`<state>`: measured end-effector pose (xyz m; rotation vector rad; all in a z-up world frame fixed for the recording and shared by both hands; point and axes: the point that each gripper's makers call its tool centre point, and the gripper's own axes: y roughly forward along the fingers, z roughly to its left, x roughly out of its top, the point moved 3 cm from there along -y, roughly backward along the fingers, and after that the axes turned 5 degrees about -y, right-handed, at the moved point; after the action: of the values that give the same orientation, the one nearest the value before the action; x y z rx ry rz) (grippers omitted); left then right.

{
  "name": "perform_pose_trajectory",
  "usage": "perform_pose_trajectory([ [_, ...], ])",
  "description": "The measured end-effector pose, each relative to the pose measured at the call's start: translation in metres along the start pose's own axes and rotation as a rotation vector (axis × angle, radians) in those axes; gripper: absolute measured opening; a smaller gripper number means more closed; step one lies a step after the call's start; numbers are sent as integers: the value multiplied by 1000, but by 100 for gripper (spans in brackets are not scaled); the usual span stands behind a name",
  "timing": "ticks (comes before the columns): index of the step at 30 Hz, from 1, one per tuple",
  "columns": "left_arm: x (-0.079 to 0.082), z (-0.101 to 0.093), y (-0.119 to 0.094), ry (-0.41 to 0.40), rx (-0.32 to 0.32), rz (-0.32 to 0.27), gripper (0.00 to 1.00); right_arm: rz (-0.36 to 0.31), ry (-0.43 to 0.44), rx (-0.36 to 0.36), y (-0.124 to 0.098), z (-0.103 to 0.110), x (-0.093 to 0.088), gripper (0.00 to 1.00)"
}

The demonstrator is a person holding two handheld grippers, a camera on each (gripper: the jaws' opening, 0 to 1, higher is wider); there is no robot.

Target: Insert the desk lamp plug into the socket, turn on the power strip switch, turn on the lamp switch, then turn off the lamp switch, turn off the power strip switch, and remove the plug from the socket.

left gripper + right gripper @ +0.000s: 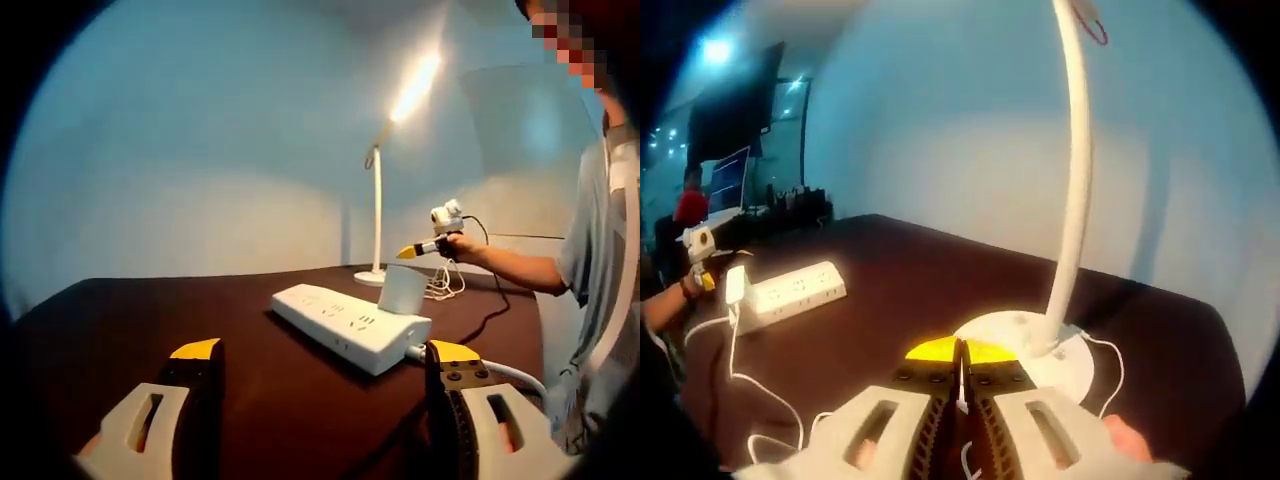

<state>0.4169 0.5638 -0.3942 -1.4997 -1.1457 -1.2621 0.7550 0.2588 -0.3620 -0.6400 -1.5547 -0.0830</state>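
**Lamp lit, plug seated in the strip, both grippers clear of it**

In the left gripper view, the left gripper stands released, its yellow-tipped jaws set wide apart above the dark brown table. Just beyond and between the jaws lies the white power strip, its long axis running from far left to near right, the near end pointing toward the right jaw. A white plug block stands upright in the strip at that near end, and the strip's own thick white cable leaves past the right jaw. Farther off stands the desk lamp, its slim stem upright and its head tilted up to the right and glowing. Beside the lamp base the right gripper is held in a person's hand, pointing left.

In the right gripper view, that gripper's jaws are clenched together; whether they pinch the thin cord is unclear. Their tips sit at the near rim of the round lamp base, from which the stem rises and curves overhead. Thin white cord loops around the base. Well apart to the left lies the strip with its plug, and the left gripper just beside it.
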Motion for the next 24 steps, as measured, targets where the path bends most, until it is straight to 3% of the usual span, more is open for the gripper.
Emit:
perform_pose_trajectory([
  [11,0,3,0,-1,14,0,78,38,5,-17,20,-25,-14,4],
  [17,-1,3,1,-2,19,3,78,43,1,-23,22,-17,-16,4],
  [24,-2,4,2,-3,23,12,78,47,20,-40,28,-24,-25,4],
])
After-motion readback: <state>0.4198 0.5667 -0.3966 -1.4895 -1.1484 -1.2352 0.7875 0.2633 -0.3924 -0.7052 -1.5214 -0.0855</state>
